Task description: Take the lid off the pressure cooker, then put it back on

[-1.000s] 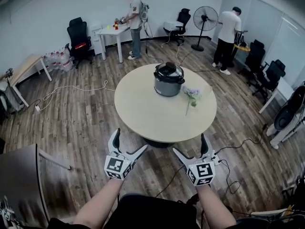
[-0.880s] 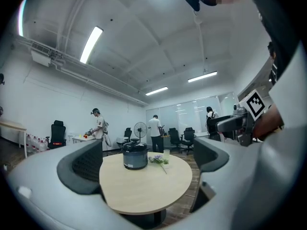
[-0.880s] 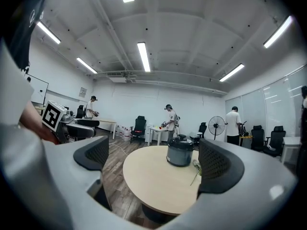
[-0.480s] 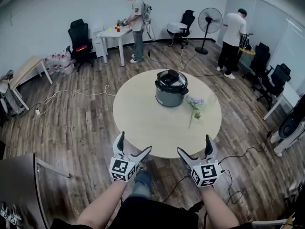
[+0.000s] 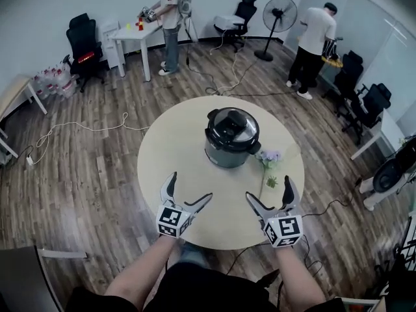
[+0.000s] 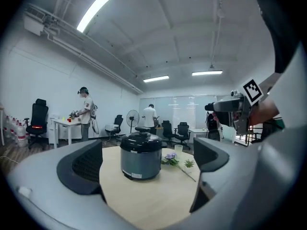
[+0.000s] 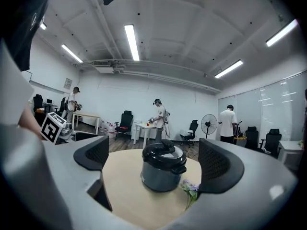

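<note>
A grey pressure cooker (image 5: 232, 139) stands near the middle of a round beige table (image 5: 162, 161), with its black lid (image 5: 232, 127) seated on top. It also shows as the cooker (image 6: 139, 156) in the left gripper view and the cooker (image 7: 163, 169) in the right gripper view. My left gripper (image 5: 190, 192) hangs open over the table's near edge, left of the cooker. My right gripper (image 5: 270, 194) is open too, at the near right. Both are well short of the cooker and hold nothing.
A purple flower sprig (image 5: 267, 161) and a small green plant (image 5: 272, 182) lie right of the cooker. Around the table are a fan (image 5: 278, 17), office chairs (image 5: 82, 41), a white desk (image 5: 130, 36), floor cables (image 5: 78, 127) and two standing people (image 5: 312, 41).
The table and cooker have come nearer in the head view. Both grippers have moved forward from over the floor to over the table's near edge, still open.
</note>
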The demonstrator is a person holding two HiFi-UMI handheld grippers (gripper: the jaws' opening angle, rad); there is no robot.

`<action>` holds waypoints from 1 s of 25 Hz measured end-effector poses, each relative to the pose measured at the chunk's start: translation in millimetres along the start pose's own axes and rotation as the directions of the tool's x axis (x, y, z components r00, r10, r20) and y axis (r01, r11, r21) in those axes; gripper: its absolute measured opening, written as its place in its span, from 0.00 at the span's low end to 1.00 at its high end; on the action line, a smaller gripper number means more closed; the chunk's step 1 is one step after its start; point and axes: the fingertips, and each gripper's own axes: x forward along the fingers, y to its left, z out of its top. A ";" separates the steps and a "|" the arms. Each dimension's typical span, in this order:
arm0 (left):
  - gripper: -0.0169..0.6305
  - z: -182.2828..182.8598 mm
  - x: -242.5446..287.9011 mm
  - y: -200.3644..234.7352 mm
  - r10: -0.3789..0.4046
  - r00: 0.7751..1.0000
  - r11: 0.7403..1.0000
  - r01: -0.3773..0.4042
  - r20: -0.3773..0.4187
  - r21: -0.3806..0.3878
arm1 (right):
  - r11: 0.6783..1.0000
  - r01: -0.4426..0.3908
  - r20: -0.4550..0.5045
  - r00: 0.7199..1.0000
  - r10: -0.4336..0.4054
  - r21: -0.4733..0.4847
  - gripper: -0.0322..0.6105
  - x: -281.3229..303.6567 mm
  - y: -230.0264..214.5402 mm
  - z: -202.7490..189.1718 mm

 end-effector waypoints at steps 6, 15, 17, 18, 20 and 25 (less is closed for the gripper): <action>0.93 -30.0 96.2 54.2 -0.106 0.993 0.994 0.104 -0.058 -0.032 | 1.000 0.008 -0.079 0.997 -0.007 0.013 0.97 103.8 -30.5 -10.6; 0.94 -91.7 185.9 67.4 -0.257 0.945 0.966 0.251 -0.201 -0.052 | 0.994 -0.090 -0.227 0.971 0.075 -0.057 0.97 196.8 -56.1 -27.7; 0.94 -100.5 199.6 70.3 -0.268 0.939 0.964 0.260 -0.216 -0.063 | 0.990 -0.122 -0.268 0.958 0.100 -0.064 0.97 213.6 -61.6 -30.4; 0.94 -104.8 206.3 72.4 -0.271 0.937 0.963 0.263 -0.221 -0.066 | 0.988 -0.141 -0.289 0.950 0.115 -0.071 0.97 223.0 -64.2 -33.0; 0.94 -113.6 218.8 75.1 -0.282 0.930 0.959 0.274 -0.237 -0.064 | 0.979 -0.186 -0.328 0.933 0.148 -0.088 0.97 243.4 -69.5 -36.7; 0.94 -139.7 242.5 71.5 -0.304 0.907 0.953 0.294 -0.292 -0.078 | 0.943 -0.316 -0.426 0.871 0.244 -0.106 0.97 288.1 -79.5 -42.5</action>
